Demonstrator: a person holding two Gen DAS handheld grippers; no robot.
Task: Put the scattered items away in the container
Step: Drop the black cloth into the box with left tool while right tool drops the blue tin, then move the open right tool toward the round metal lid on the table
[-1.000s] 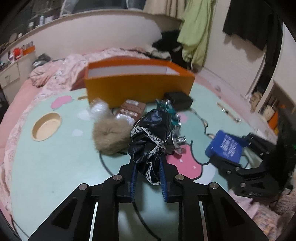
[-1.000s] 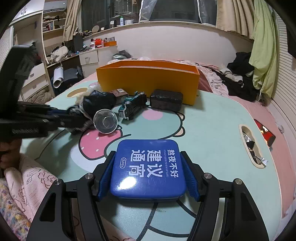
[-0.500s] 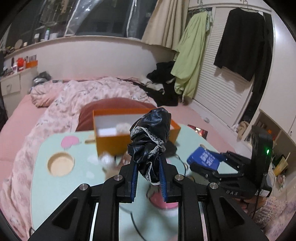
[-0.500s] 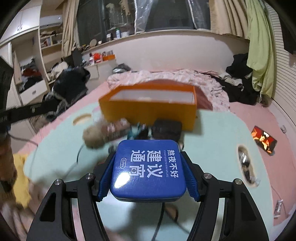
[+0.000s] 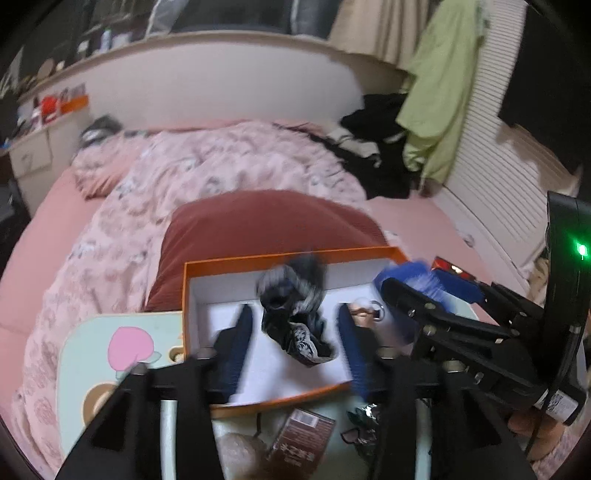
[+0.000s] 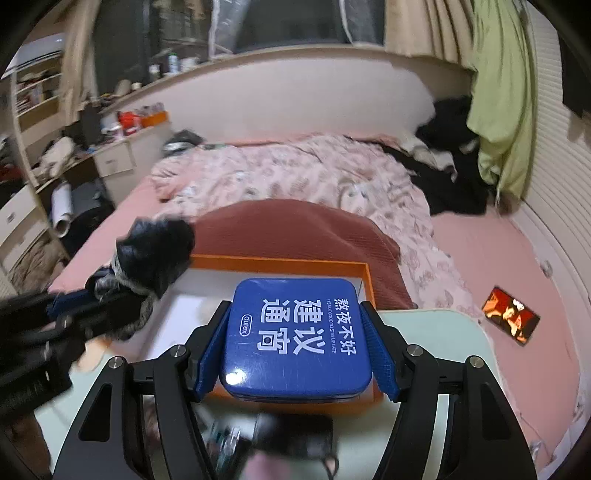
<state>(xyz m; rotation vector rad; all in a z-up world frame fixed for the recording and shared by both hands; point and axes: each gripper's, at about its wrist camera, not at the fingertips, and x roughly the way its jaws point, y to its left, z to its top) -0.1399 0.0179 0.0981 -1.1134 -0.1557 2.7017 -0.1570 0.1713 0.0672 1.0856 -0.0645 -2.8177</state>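
Orange box (image 5: 295, 397): crumpled lacy cloth (image 5: 295, 314) between opening left fingers (image 5: 240, 332); right fingers (image 6: 380, 350) clamp glossy blue tin (image 6: 295, 336).

A big bed with a pink sheet (image 6: 491, 258) fills the room. A crumpled pink flowered blanket (image 6: 295, 173) lies across it, with a dark red cushion (image 6: 295, 232) in front. Behind the bed runs a curved white wall ledge (image 6: 295, 92) under a dark window (image 6: 295, 26). White drawers (image 6: 110, 158) stand at the left. A light green cloth (image 6: 502, 110) hangs at the right, above a heap of black clothes (image 6: 454, 177).
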